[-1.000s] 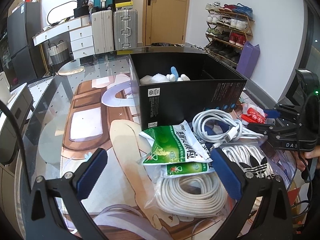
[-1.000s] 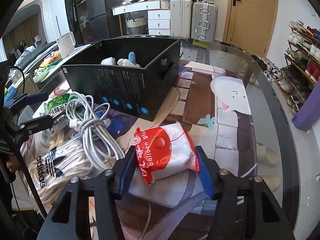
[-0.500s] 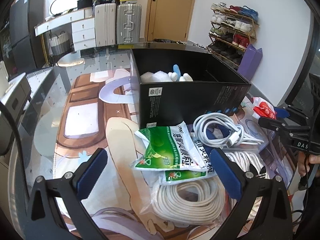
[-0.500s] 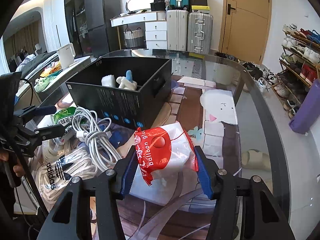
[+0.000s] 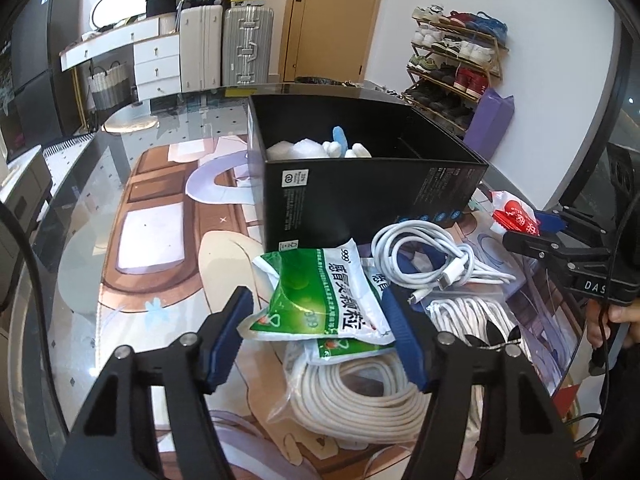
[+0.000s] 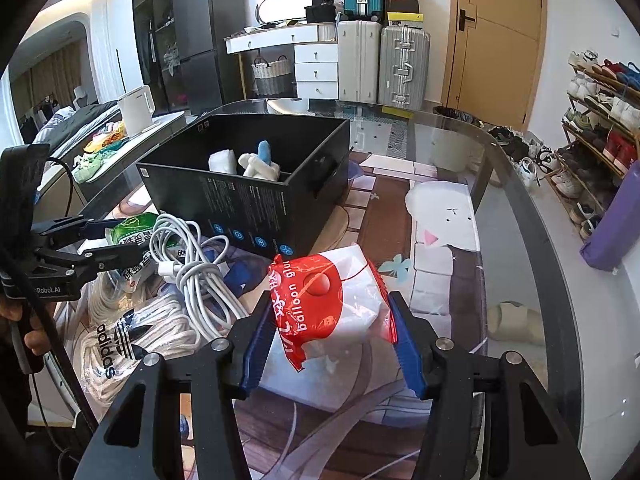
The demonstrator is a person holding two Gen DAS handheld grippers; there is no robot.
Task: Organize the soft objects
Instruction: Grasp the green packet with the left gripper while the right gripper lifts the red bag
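A green-and-white soft packet [image 5: 320,292] lies on a pile of cords in front of the black box [image 5: 360,196]. My left gripper [image 5: 316,320] straddles it with jaws closing, and both blue pads touch its edges. My right gripper [image 6: 332,320] is shut on a red-and-white "balloon glue" packet [image 6: 332,296], held above the table mat. That red packet [image 5: 514,214] and the right gripper [image 5: 528,226] also show at the right of the left wrist view. The box [image 6: 248,200] holds white and blue soft toys [image 6: 256,164].
A bundled white cable [image 5: 420,256] and bagged coils of white rope [image 5: 360,392] lie under and beside the green packet. An adidas bag [image 6: 120,344] holds more rope. The glass table edge [image 6: 520,208] curves at the right, with a shoe rack [image 6: 600,120] beyond it.
My left gripper's jaws have come in from wide apart to the green packet's edges. The right gripper has risen a little with the red packet still in it.
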